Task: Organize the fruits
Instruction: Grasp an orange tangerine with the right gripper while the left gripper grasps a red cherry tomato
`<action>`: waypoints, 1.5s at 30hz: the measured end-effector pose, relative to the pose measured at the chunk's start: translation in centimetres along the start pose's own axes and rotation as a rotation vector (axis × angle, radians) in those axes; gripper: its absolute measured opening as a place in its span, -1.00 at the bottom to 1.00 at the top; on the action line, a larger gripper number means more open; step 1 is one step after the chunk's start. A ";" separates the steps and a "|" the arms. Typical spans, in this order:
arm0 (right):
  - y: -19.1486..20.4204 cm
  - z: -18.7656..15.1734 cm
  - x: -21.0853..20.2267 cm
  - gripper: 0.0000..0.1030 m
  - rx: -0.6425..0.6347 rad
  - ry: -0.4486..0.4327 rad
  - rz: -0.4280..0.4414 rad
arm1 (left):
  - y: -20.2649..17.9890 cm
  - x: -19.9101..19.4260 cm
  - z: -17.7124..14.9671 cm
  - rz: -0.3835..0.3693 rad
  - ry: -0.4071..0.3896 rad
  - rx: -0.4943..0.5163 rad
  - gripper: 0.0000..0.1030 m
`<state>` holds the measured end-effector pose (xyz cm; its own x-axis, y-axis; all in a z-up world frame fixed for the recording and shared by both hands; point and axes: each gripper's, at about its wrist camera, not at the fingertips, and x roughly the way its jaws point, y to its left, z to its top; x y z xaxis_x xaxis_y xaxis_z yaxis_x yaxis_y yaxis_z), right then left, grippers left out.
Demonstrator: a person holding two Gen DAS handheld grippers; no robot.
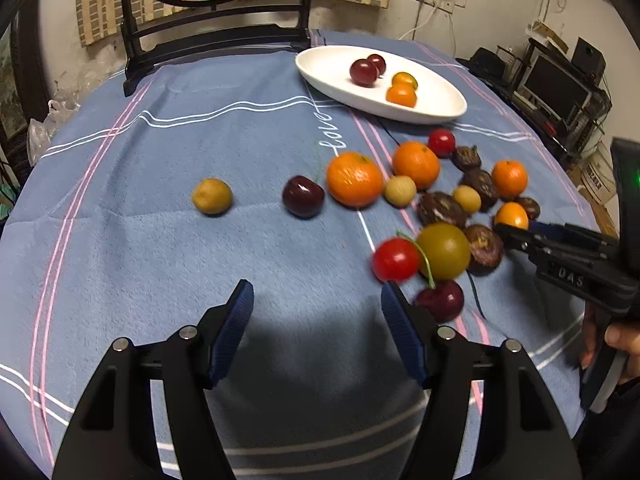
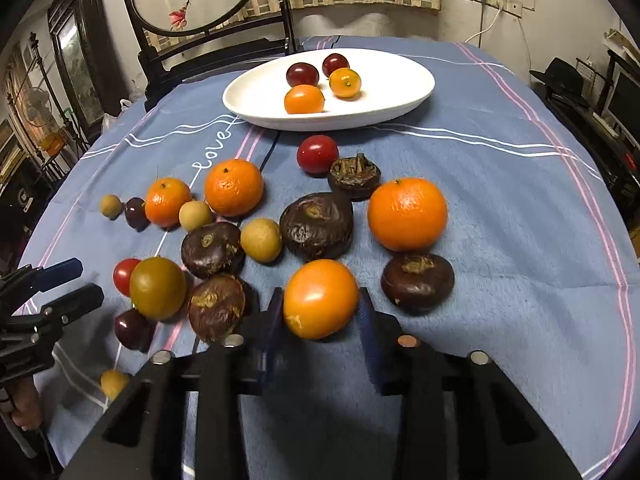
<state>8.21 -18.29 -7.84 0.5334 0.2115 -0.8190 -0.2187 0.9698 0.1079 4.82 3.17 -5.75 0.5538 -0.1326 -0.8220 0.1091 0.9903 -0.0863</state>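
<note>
A: What is the right gripper (image 2: 320,308) holding?

B: Its jaws are clamping a small orange kumquat (image 2: 320,298), at the near edge of the fruit pile on the bench (image 2: 500,184).

A: And the left gripper (image 1: 317,306)?

B: Its jaws are standing apart with nothing between them, hovering over bare cloth. A red cherry tomato (image 1: 395,259) and a dark cherry (image 1: 442,300) are lying just beside its right finger.

A: Any writing?

B: "love" is showing in white script on the blue cloth (image 1: 334,133), and "DAS" on the right gripper's body.

A: What is crowding the kumquat?

B: Dark water chestnuts are sitting on either side, one on the left (image 2: 218,306), one on the right (image 2: 417,282), with a mandarin (image 2: 407,214) behind.

A: Containers?

B: A white oval dish (image 2: 256,92) is sitting at the far side, holding two dark red fruits and two small orange ones.
</note>
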 end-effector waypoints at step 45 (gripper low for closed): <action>0.0 -3.1 -2.5 -0.31 -0.016 -0.018 0.133 | -4.4 4.9 3.4 -0.064 0.045 0.164 -0.38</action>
<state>4.29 -19.16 -7.57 0.5133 0.3401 -0.7879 -0.3013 0.9311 0.2056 9.92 -2.00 -7.50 0.5048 -0.1891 -0.8423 0.2777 0.9594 -0.0490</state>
